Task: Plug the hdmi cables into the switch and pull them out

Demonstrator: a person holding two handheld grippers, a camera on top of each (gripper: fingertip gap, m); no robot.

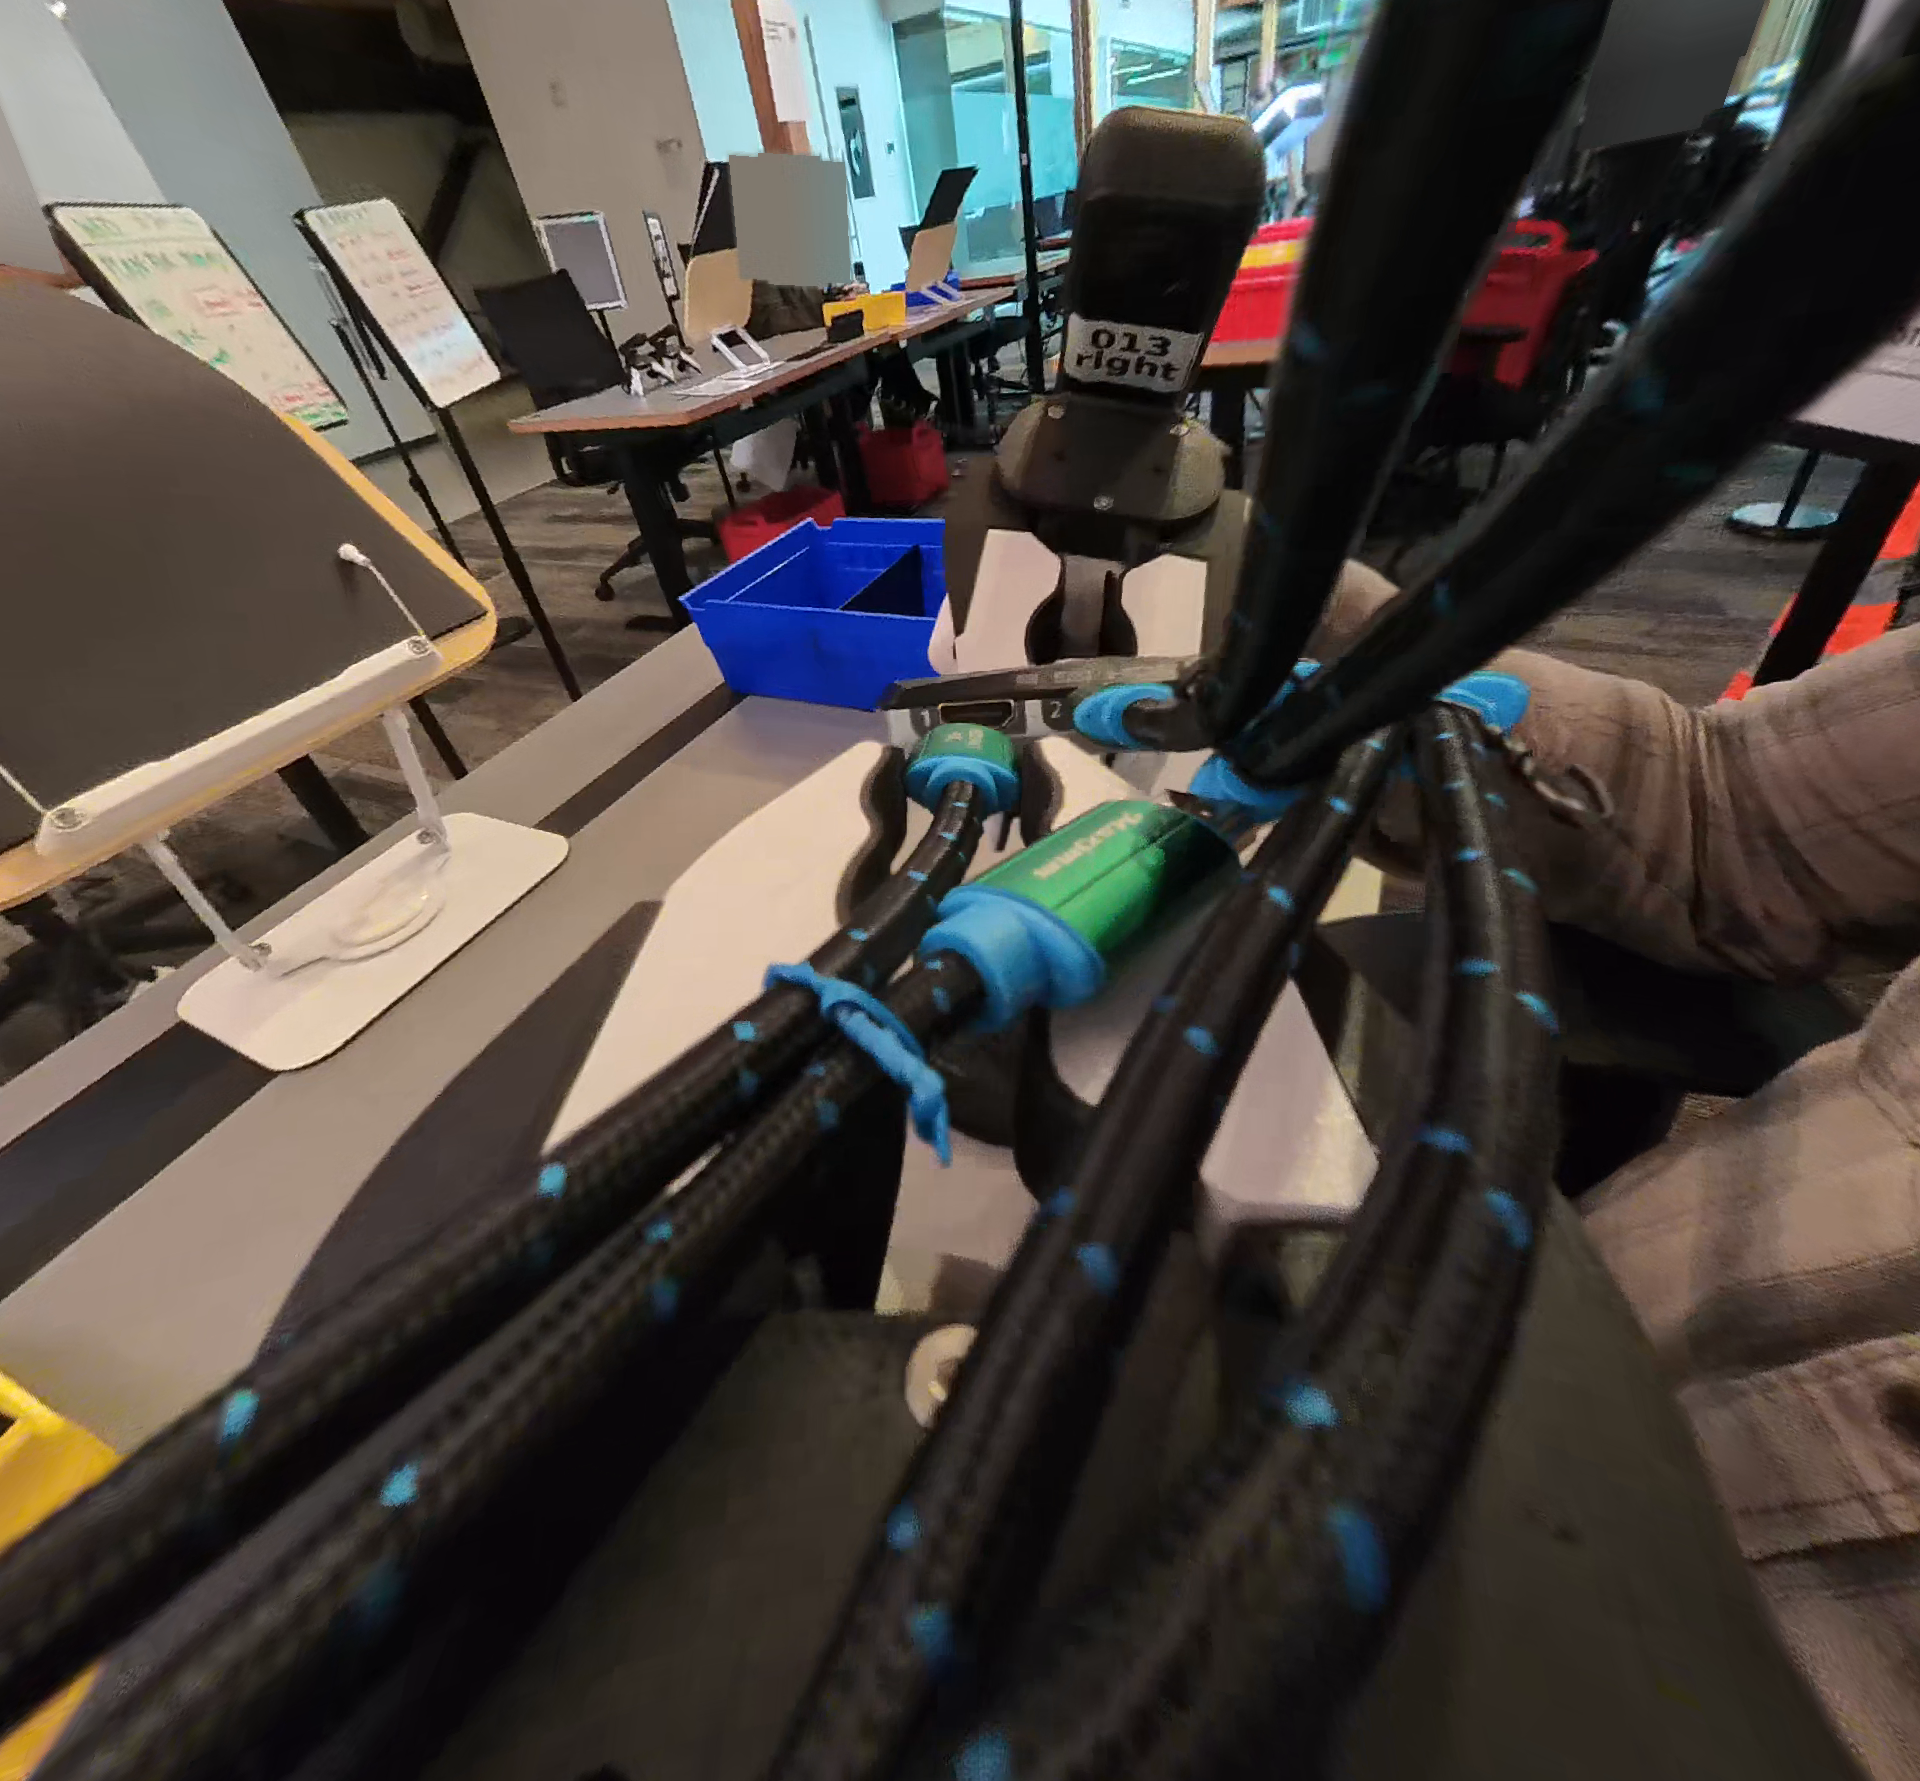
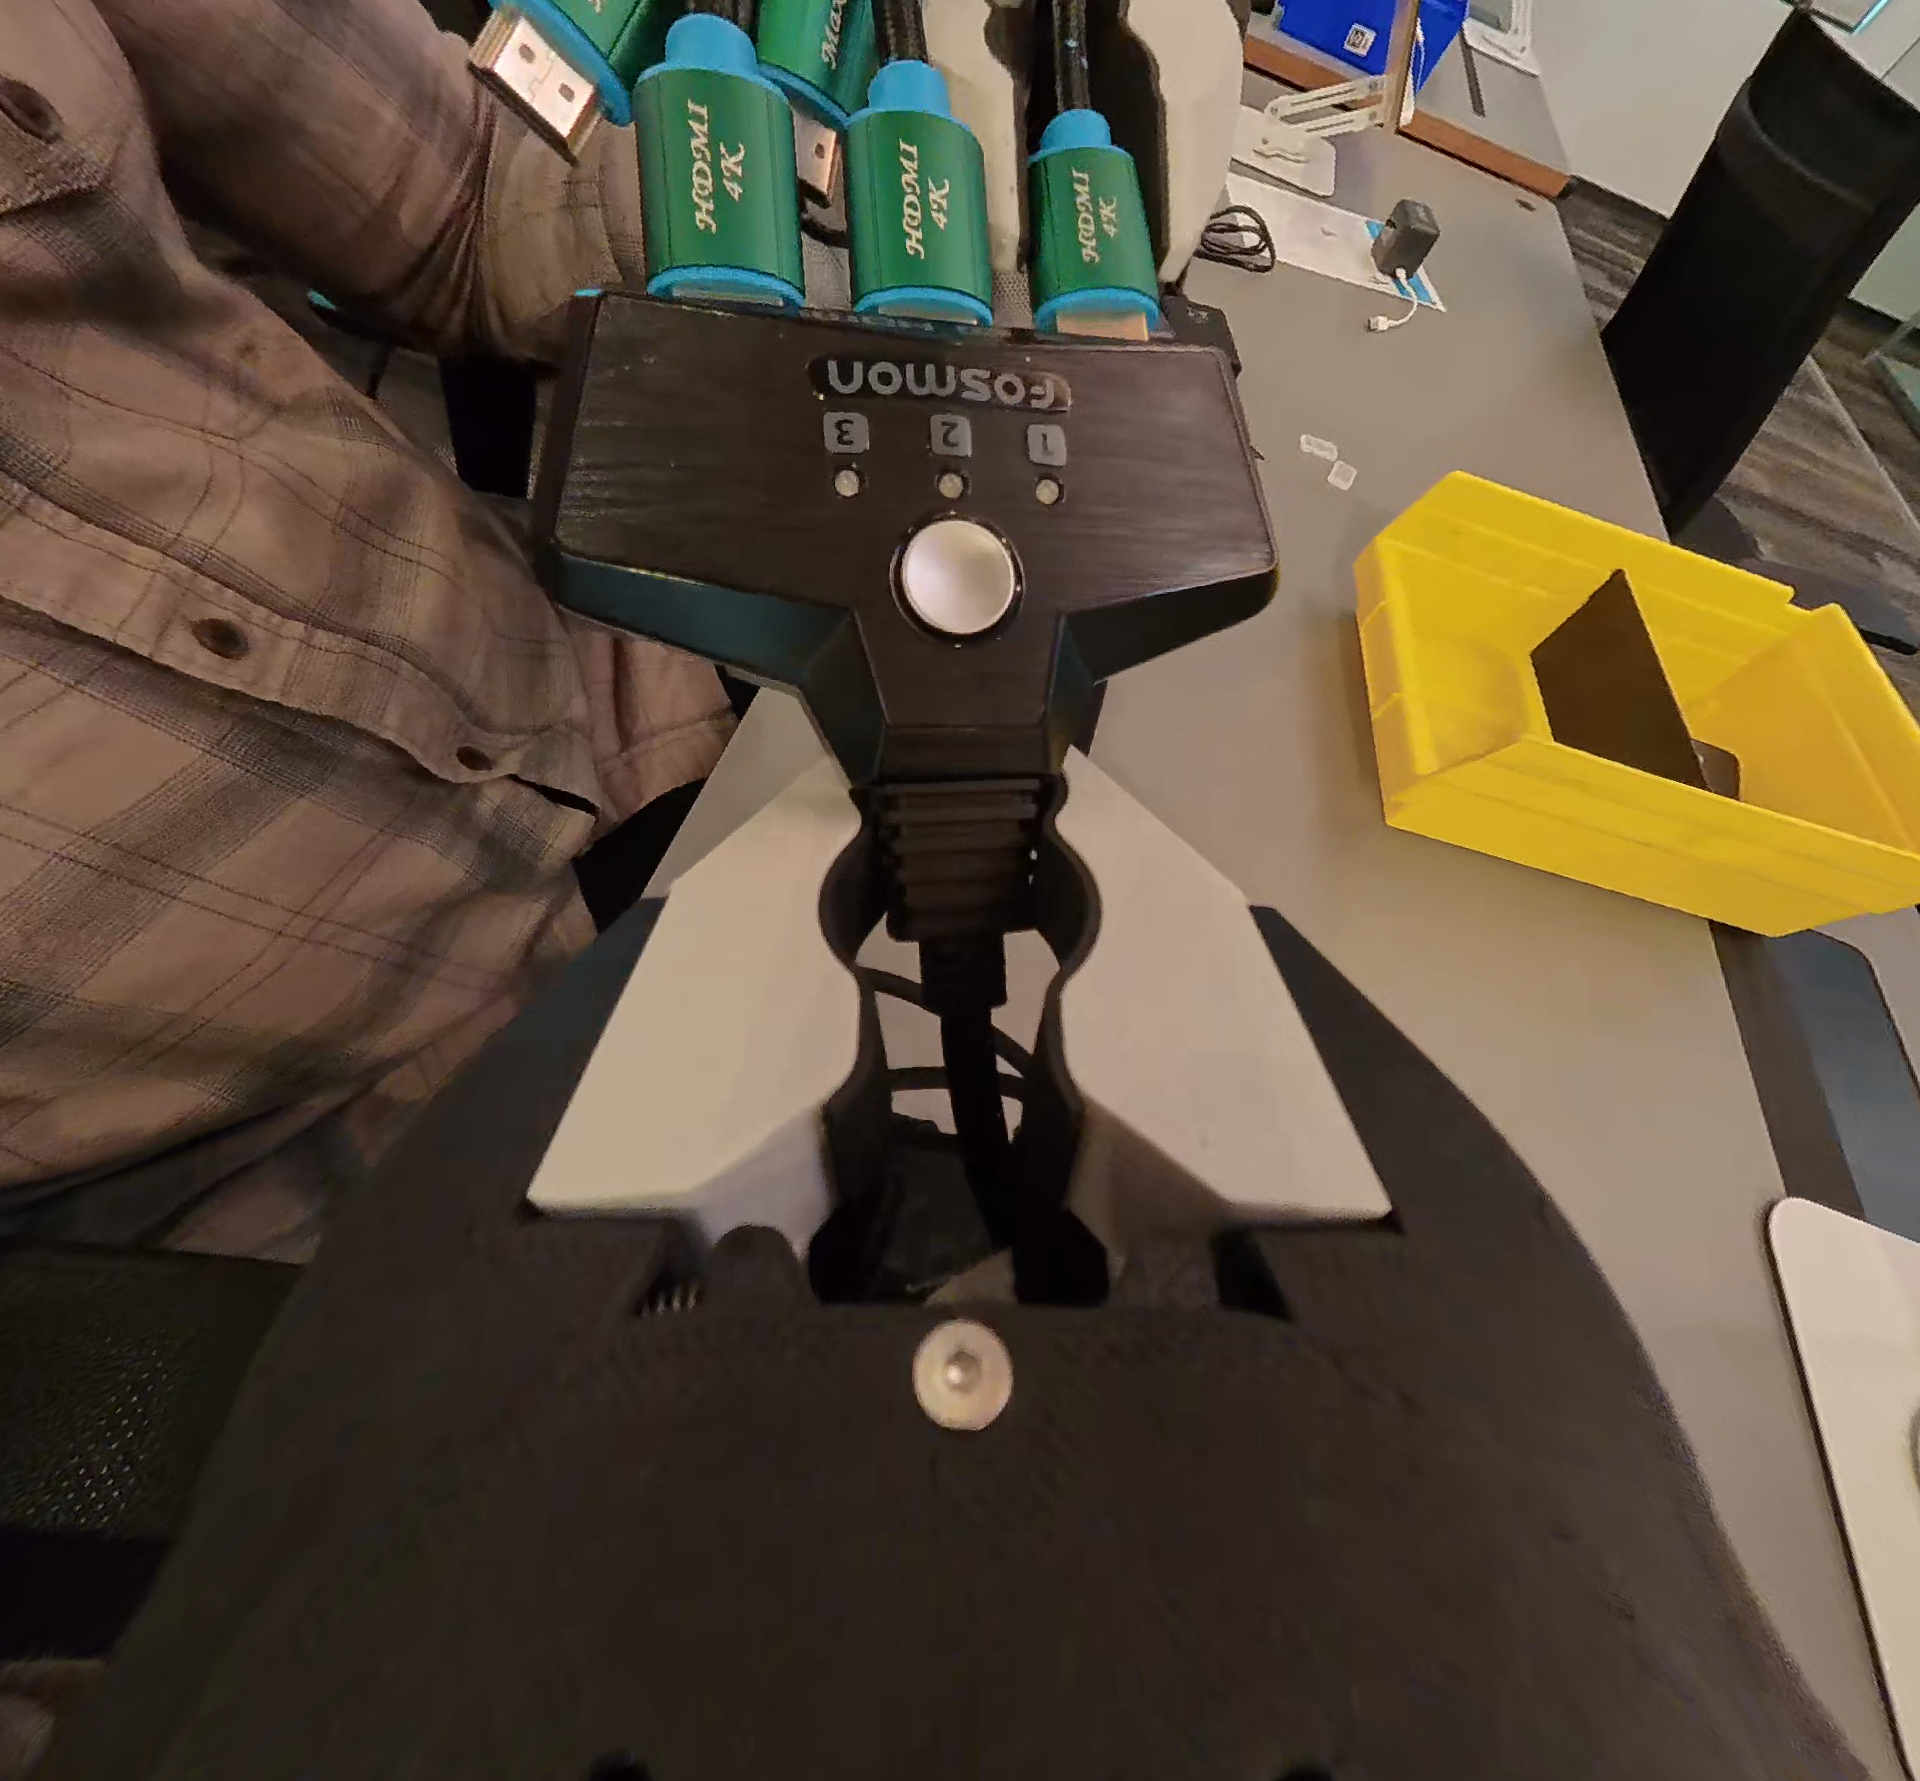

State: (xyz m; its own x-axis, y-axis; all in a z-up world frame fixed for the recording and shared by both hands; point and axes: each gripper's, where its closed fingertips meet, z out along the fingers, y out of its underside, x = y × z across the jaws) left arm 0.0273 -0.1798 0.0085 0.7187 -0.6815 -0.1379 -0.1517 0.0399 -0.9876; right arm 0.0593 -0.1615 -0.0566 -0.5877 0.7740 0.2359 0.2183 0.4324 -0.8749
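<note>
Print marks the black switch [image 2: 914, 505] ahead of the fingers, the green plugs [image 2: 717, 183] beyond it, a white label [image 1: 1130, 355] and two whiteboards [image 1: 405, 297].

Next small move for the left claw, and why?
Probably ease the left claw straight forward to seat its green plug: the plug sits just short of the open port on the switch, metal tip exposed, while the right claw grips the switch's neck.

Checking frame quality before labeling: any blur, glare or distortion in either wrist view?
Left wrist view: strong fisheye bending at the edges, near HDMI cables soft and blocking much of the frame, switch fairly sharp. Right wrist view: switch sharp, slight glare on its round button, gripper base blurred.
</note>
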